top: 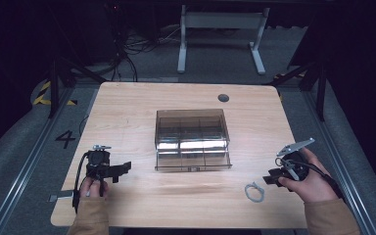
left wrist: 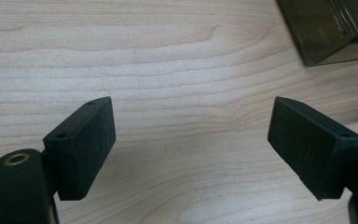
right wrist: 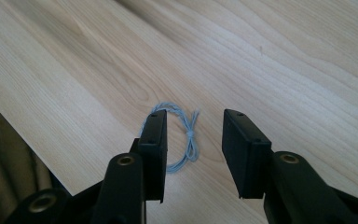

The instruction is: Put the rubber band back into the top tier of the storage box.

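Right gripper (right wrist: 193, 154) fingers parted above looped string (right wrist: 185, 136); left gripper (left wrist: 191, 144) fingers wide apart, empty.

Matt wood table (top: 142, 105), glossy plastic box (top: 192, 139)

Both hands hold their tools low — left tool (top: 122, 169) spread wide, right tool (top: 270, 178) parted less.
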A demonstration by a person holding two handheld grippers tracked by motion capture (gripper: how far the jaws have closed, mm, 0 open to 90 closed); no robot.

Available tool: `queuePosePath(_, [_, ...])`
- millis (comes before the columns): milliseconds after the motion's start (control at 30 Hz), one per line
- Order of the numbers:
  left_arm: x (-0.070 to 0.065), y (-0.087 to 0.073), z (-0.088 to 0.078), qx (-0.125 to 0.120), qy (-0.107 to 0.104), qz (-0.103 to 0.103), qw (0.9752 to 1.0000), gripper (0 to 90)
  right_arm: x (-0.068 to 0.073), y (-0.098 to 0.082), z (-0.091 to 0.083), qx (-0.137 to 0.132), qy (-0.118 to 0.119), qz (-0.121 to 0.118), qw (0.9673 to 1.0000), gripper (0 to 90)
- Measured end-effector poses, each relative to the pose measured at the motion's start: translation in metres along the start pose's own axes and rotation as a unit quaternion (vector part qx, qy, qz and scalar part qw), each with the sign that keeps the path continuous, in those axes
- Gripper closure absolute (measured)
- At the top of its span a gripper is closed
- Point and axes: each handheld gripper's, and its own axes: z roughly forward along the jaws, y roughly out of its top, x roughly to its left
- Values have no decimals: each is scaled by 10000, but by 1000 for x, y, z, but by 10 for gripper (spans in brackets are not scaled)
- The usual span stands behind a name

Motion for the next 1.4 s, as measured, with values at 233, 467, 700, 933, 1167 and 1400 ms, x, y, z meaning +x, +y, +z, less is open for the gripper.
queuePosePath(233, [0,0,0,10,-3,0,10000,159,4,1,5,191,94,-69,9997,610])
queuePosePath(467, [-1,1,1,19,-13,23,10000,159,6,1,13,378,152,-152,9991,601])
queuePosePath(700, [-2,2,2,16,-15,27,10000,159,3,0,23,398,145,-184,9989,583])
queuePosePath(933, [-1,2,2,18,-6,16,10000,159,-6,-2,35,403,74,-179,9990,631])
queuePosePath(1167, [-1,2,2,11,-6,23,10000,159,-2,-1,52,668,143,-332,9971,653])
queuePosePath(1400, [-1,2,2,17,-10,17,10000,159,-1,0,63,831,99,-426,9956,688])
